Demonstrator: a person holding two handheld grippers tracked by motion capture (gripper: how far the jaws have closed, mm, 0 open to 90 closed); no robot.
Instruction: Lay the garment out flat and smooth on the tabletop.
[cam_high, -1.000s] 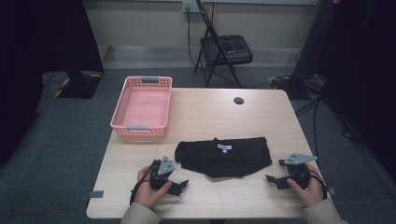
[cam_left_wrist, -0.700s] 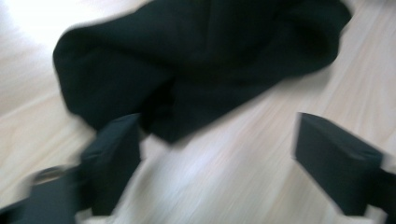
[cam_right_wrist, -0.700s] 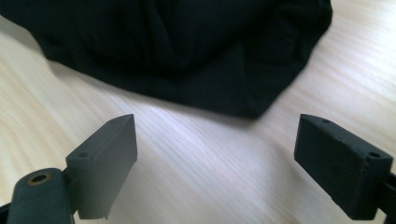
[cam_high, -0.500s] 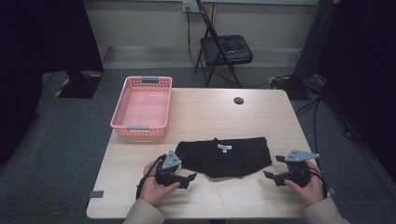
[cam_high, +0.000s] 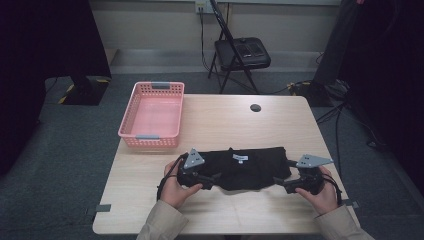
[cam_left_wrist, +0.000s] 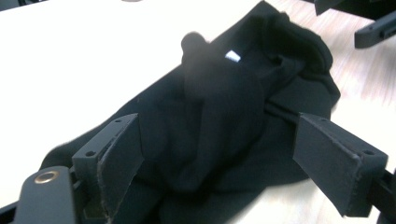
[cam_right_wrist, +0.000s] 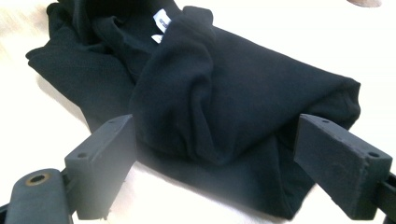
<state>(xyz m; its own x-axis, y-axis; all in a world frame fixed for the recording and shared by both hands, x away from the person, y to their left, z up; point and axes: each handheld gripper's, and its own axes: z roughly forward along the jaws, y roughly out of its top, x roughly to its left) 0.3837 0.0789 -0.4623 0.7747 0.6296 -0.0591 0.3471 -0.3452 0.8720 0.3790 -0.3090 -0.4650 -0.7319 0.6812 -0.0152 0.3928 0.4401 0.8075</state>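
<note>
A black garment (cam_high: 250, 167) with a small white label (cam_high: 240, 158) lies folded in a long bundle near the table's front edge. My left gripper (cam_high: 212, 179) reaches its left end. In the left gripper view the black garment (cam_left_wrist: 224, 116) bulges between the wide jaws of the left gripper (cam_left_wrist: 215, 135); they have just been closing a little, and the pads do not press on the cloth. My right gripper (cam_high: 280, 182) is at the right end. The black garment (cam_right_wrist: 233, 93) sits between the spread jaws of the right gripper (cam_right_wrist: 215, 130), which is open.
A pink plastic basket (cam_high: 129, 112) stands at the table's back left. A small black disc (cam_high: 255, 107) lies near the back edge of the wooden table (cam_high: 225, 120). A folding chair (cam_high: 240, 52) stands beyond it. Cables run on the floor at the right.
The left gripper has moved right and up to the garment's left end. The right gripper has edged in toward the right end. The garment has bunched slightly narrower.
</note>
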